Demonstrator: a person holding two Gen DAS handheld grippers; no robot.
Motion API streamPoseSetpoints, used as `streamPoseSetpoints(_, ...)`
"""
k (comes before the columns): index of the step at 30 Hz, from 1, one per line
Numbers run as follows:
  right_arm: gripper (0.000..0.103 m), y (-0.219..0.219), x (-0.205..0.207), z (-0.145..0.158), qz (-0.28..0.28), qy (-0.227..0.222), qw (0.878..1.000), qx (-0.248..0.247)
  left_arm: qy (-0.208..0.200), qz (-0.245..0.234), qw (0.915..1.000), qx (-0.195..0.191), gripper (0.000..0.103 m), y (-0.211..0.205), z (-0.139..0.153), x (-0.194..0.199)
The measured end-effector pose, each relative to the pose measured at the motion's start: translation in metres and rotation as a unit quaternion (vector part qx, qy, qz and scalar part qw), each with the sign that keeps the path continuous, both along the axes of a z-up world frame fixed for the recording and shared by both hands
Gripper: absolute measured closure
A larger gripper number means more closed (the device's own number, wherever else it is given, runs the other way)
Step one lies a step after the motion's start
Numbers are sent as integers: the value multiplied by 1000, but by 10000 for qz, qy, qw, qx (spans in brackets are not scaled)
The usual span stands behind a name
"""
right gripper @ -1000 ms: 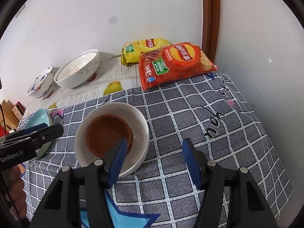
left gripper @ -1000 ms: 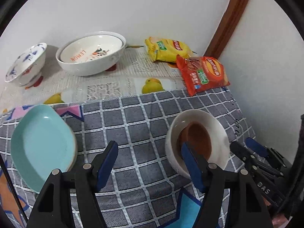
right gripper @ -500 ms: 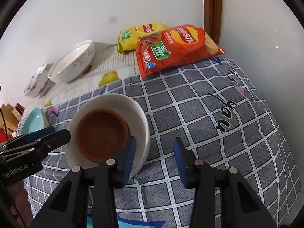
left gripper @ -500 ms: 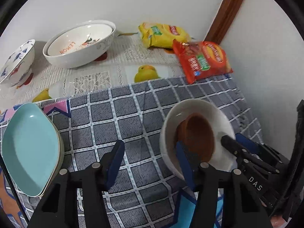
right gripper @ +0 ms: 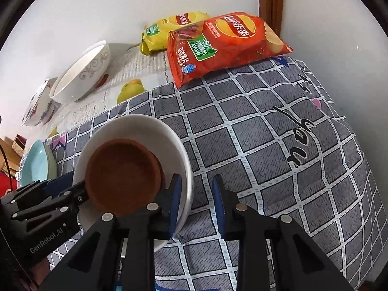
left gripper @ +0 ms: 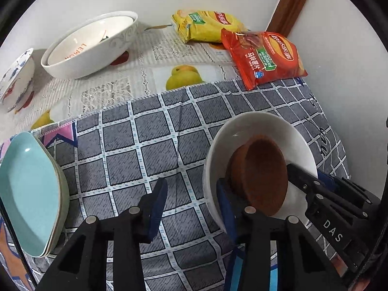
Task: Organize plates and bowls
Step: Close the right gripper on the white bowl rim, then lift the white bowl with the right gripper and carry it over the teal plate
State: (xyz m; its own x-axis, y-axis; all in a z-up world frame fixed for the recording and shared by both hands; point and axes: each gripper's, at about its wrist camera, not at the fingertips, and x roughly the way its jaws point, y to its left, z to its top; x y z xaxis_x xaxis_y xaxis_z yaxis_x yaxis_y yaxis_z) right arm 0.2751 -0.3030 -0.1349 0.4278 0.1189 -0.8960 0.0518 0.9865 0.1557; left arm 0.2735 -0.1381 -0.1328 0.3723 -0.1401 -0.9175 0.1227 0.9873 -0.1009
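Note:
A white bowl holds a brown dish on the grey checked cloth. It also shows in the right wrist view with the brown dish. My left gripper straddles the bowl's near-left rim, jaws part open, right finger inside the bowl. My right gripper straddles the bowl's right rim, jaws narrow; contact is unclear. A teal plate lies at the left. A large white bowl and a blue-patterned bowl stand at the back.
A yellow chip bag and a red chip bag lie at the back right by the wall and brown door frame. The fruit-print tablecloth lies behind the grey checked cloth.
Both grippers have moved in onto the white bowl's rim from opposite sides, and both pairs of jaws have narrowed. The bowl looks tilted.

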Motion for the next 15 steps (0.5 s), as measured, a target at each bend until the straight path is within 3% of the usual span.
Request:
streamPoseSetpoints(5,69,-3,3,-8,-118,108,9998,-67,34,14,10000,59,63,-3,-5,4)
streamPoseSetpoints(15,69,-9,4,-11,-103,6,9999,85,52,19,9997,221,65,-8,-13,12)
